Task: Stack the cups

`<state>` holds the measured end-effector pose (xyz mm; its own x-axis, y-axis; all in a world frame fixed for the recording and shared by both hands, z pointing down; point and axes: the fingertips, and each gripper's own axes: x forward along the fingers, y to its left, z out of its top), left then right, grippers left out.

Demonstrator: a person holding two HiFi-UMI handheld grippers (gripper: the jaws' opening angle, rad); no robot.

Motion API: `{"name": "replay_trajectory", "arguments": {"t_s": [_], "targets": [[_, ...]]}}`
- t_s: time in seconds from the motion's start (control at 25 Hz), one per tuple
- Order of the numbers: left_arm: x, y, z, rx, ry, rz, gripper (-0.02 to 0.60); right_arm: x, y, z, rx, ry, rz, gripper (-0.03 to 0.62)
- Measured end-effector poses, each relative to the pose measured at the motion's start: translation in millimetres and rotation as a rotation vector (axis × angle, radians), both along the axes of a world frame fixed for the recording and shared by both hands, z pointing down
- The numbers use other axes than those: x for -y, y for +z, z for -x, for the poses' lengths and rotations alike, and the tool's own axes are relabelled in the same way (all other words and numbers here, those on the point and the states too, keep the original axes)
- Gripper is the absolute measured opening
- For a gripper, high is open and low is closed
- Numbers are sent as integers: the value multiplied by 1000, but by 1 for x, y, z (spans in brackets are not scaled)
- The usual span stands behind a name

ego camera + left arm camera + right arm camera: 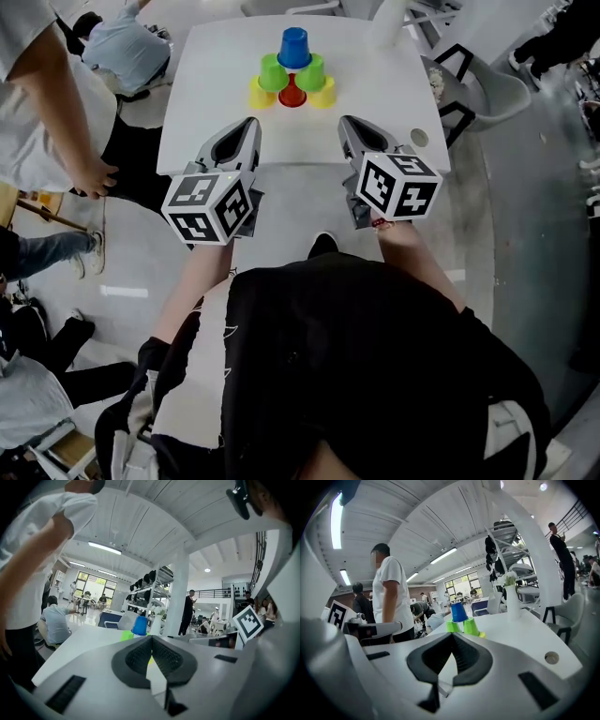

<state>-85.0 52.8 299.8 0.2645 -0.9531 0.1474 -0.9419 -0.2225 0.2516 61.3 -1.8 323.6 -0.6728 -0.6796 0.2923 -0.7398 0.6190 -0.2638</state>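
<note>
Six cups stand upside down as a pyramid at the far end of the white desk (281,141). A blue plastic cup (294,47) is on top, two green plastic cups (273,73) are under it, and a red plastic cup (292,92) sits between two yellow plastic cups (260,94) in the bottom row. The cups touch their neighbours and none of them leans.

The left hand-held gripper (251,122) and the right hand-held gripper (345,120) hover side by side over the near part of the desk, well apart from the pyramid. Both point towards it. Each one's own view shows its dark ribbed pads pressed together with nothing between them, so both are closed and empty.

This layout fits two stages. If the pyramid is the stack that is wanted, it stands complete. If the cups are meant to nest into one column, it is the arrangement to be taken apart. These views cannot tell which.

The same care applies in either case. The cups look light and rest only on narrow rims, so a bump to the desk or a brush against the bottom row would probably bring down the whole pyramid. The grippers are best kept level, slow and clear of the yellow cups. Only the blue cup looks safe to touch, since nothing rests on it.
</note>
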Motion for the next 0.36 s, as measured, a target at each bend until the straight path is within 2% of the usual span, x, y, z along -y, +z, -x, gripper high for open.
{"name": "replay_trajectory", "arguments": {"t_s": [0.36], "targets": [[-1, 3, 1, 4, 5, -14, 11, -2, 8, 2, -8, 4, -7, 2]]}}
